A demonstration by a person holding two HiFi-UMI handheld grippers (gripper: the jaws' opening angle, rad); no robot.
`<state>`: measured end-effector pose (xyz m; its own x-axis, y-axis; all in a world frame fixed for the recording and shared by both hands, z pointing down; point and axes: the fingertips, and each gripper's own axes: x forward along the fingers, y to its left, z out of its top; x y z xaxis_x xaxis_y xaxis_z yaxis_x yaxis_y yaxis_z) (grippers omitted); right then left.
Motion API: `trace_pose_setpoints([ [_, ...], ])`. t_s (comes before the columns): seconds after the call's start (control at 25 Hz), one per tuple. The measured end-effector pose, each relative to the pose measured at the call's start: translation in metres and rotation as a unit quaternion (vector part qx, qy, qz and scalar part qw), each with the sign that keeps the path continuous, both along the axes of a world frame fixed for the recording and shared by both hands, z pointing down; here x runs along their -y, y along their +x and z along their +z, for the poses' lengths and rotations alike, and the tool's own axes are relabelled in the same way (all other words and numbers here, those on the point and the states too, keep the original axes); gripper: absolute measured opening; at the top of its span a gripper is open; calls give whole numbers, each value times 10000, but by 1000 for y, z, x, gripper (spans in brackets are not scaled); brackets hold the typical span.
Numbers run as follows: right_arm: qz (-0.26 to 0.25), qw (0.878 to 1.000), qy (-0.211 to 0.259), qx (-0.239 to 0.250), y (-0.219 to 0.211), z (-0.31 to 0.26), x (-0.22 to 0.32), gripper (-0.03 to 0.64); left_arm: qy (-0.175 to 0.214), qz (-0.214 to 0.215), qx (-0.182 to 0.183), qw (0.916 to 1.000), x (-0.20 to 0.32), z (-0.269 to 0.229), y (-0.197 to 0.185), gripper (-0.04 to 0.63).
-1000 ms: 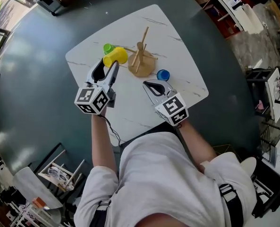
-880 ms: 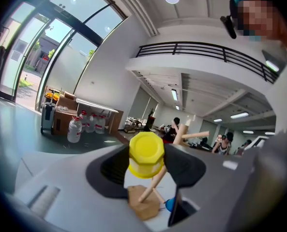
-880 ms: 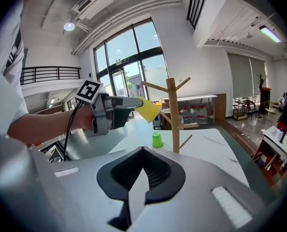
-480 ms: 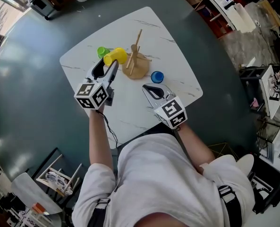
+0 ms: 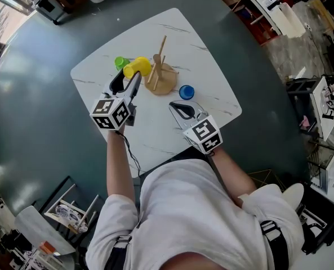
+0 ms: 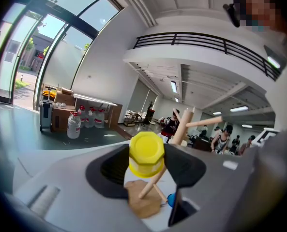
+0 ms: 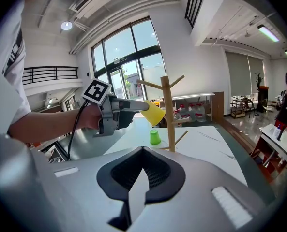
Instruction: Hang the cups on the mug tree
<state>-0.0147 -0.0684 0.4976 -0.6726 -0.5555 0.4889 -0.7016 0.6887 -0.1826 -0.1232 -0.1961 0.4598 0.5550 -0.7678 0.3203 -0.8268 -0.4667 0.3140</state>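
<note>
LEFT GRIPPER MEETS MUG TREE: A yellow cup [image 6: 146, 153] lies on its side in the left gripper [image 5: 132, 75], base facing back along the jaws, just beside the pegs of the wooden mug tree [image 5: 162, 79]. The jaws stand wide, pressed against the cup's walls. A green cup [image 5: 120, 62] stands on the white marbled tabletop [image 5: 206, 55] just beyond the held cup. A blue cup [image 5: 186, 91] rests near the tree's round base, just ahead of the right gripper [image 5: 177, 107], whose jaws are closed together on nothing. The tabletop stands on a dark grey-green floor [image 5: 37, 111] in a bright hall with tall windows [image 7: 128, 57], a railed balcony [image 6: 206, 45] and water bottles [image 6: 74, 124] beside a cardboard box [image 6: 61, 117].
</note>
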Motion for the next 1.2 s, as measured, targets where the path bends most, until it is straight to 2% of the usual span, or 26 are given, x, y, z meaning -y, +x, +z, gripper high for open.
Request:
trace_pose_setpoints([
  [0.48,70,10000,-15,14,13,1,2,0,37,-133,18,9999,11,-6,8,250],
  [0.6,70,10000,-38,2,13,4,2,0,50,-128,154,9998,9,-6,8,252],
  [0.88,95,9999,-111,-73,25,16,-2,-2,-37,-405,312,9987,-13,4,-4,249],
  [0.92,109,9998,-129,-92,29,19,-3,-2,-60,-455,397,9982,-19,8,-6,238],
  [1.12,254,9993,-146,-216,45,34,3,-1,-86,-765,750,9942,-45,21,-17,15],
  [1.2,320,9991,-140,-261,53,39,6,-1,-205,-781,878,9929,-58,31,-16,3],
])
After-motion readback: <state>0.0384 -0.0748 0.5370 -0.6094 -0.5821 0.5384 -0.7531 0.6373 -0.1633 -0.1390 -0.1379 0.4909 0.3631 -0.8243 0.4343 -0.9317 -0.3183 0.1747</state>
